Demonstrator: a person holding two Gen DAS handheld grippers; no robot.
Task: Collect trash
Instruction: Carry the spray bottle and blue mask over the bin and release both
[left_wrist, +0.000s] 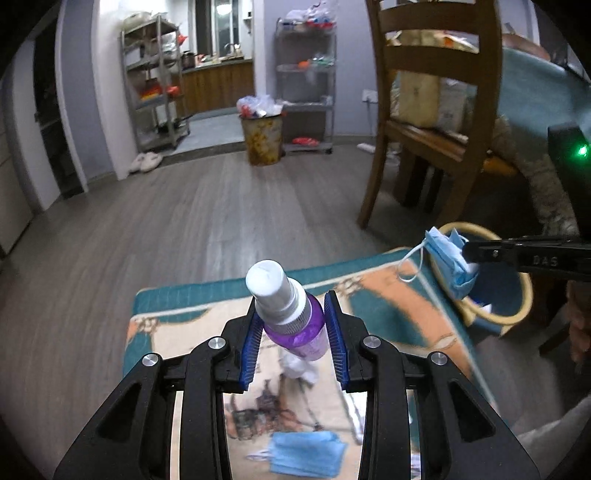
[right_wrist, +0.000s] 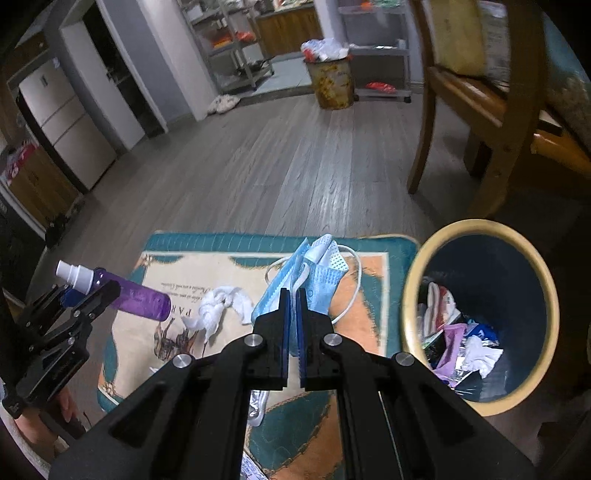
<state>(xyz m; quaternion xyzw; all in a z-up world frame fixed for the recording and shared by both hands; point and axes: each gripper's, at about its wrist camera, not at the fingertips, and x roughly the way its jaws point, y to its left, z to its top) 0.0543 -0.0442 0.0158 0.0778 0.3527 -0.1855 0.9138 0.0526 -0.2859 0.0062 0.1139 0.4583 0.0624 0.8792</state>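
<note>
The left gripper (left_wrist: 293, 328) is clamped on a purple plastic spray bottle with a white cap (left_wrist: 291, 314), its blue pads pressing the bottle's sides just below the silver collar. The bottle is lifted clear of the patterned teal and orange mat (right_wrist: 229, 266). The right gripper (right_wrist: 293, 306) is squeezed tight on a crumpled blue surgical mask (right_wrist: 314, 280), whose white ear loop dangles loose.

The round dark blue bin with a yellow rim (right_wrist: 476, 229) stands at the right edge of the mat, already holding wrappers and paper. Left on the mat are a crumpled white tissue (right_wrist: 221, 301) and a second blue mask (left_wrist: 306, 454) at the near end.

The step in hand looks like carrying both items to the bin. To do it well, bring the mask fully over the opening before letting go (the trailing loop could snag on the rim), then swing the bottle across from the left and release it low so that it does not bounce out.
</note>
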